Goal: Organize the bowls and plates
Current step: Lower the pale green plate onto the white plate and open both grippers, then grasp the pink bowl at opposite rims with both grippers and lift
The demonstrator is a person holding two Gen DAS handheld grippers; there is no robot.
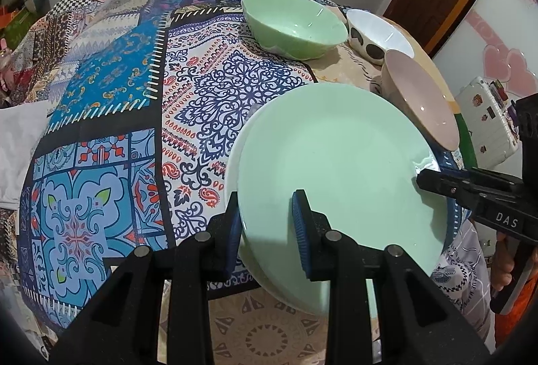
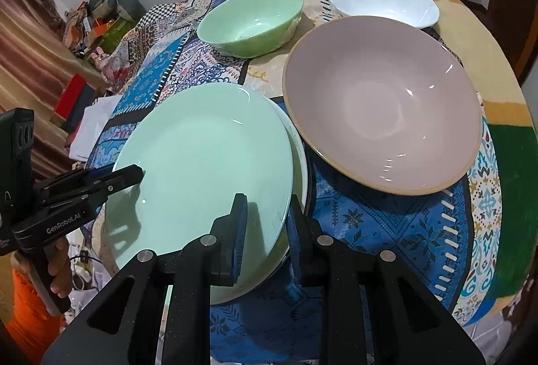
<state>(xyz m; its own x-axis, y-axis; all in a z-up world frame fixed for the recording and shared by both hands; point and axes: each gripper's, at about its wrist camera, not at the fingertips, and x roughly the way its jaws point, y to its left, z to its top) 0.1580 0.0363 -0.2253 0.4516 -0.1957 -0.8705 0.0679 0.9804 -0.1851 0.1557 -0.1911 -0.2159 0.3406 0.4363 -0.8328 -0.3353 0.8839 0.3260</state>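
A mint green plate (image 1: pixel 339 170) (image 2: pixel 208 156) lies on top of a white plate (image 1: pixel 233 160) (image 2: pixel 299 146) on the patterned cloth. My left gripper (image 1: pixel 267 217) straddles the plates' left rim, its jaws apart around the edge. My right gripper (image 2: pixel 267 213) straddles the right rim the same way. Each gripper shows in the other's view (image 1: pixel 433 180) (image 2: pixel 127 175). Behind stand a pink bowl (image 1: pixel 420 99) (image 2: pixel 380 103), a green bowl (image 1: pixel 292 25) (image 2: pixel 252 22) and a white bowl (image 1: pixel 376 32) (image 2: pixel 386 2).
The round table (image 2: pixel 497 89) carries a blue patchwork cloth (image 1: pixel 117 96) (image 2: pixel 386 230). Its edge is near on the right. Clutter and cloth lie on the floor at left (image 2: pixel 94 25). A white sticker-covered case (image 1: pixel 487 119) stands beyond the table.
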